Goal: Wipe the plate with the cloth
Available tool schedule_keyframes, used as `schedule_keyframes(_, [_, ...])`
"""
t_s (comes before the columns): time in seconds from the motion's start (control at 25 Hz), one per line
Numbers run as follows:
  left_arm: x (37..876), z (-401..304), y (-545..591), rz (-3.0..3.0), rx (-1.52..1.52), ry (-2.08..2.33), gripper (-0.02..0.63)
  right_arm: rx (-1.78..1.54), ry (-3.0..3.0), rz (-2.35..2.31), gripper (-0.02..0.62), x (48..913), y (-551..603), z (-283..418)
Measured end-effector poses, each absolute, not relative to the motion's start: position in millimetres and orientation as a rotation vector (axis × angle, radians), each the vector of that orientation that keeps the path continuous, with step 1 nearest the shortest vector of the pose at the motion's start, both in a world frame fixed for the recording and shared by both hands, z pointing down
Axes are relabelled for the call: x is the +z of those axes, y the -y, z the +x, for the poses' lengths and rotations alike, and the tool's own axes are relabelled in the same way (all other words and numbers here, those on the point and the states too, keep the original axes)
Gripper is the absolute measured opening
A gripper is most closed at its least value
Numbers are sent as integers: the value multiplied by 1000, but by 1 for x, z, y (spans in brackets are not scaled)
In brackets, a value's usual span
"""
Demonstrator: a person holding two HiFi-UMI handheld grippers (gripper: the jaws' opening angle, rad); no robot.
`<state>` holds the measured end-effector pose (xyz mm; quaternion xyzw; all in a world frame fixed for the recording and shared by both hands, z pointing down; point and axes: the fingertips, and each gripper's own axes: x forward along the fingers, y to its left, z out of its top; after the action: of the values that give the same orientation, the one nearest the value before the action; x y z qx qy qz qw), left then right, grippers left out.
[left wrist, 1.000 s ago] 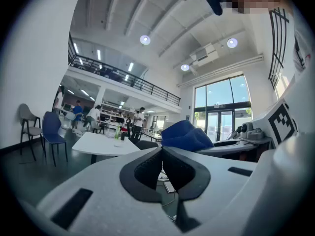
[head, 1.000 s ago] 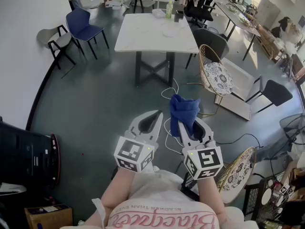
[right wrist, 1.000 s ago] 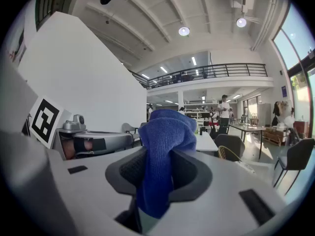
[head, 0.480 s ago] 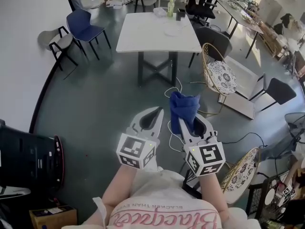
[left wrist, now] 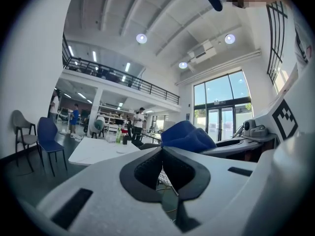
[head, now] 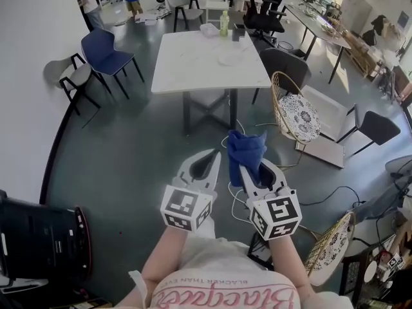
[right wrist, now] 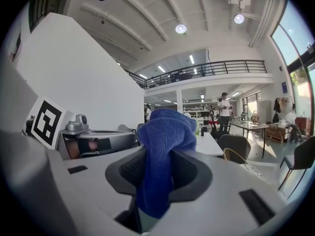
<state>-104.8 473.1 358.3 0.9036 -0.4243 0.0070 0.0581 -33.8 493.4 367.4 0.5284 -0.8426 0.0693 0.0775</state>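
In the head view my right gripper (head: pixel 248 168) is shut on a bunched blue cloth (head: pixel 246 148) that sticks up out of its jaws. In the right gripper view the cloth (right wrist: pixel 165 132) fills the gap between the jaws. Beside it my left gripper (head: pixel 212 153) is shut with nothing in it; its closed tips (left wrist: pixel 162 150) show in its own view. Both point level across the floor toward a white table (head: pixel 193 60). A pale plate (head: pixel 228 59) lies on that table, well ahead of both grippers.
A green bottle (head: pixel 224 23) and small items stand at the table's far end. A blue chair (head: pixel 103 47) stands at the left, a dark chair (head: pixel 283 56) and a wicker chair (head: pixel 293 111) at the right. Cables (head: pixel 235 122) cross the floor ahead. A black bin (head: pixel 38 237) stands at the near left.
The table and chairs have come nearer and larger in view as both grippers advanced together toward them. The cloth stays clamped in the right gripper; the left stays shut.
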Motion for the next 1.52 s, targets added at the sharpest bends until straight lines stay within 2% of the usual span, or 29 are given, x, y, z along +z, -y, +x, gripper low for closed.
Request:
schedule_keyframes(0.76, [357,-117,-312,2781,38,1164,3,230,2465,1674,110,363,-342,-54])
schedule_keyframes(1.52, [371,-111,-237,2791,49,1068,3,280,2396,1741,110,377,-276,-50])
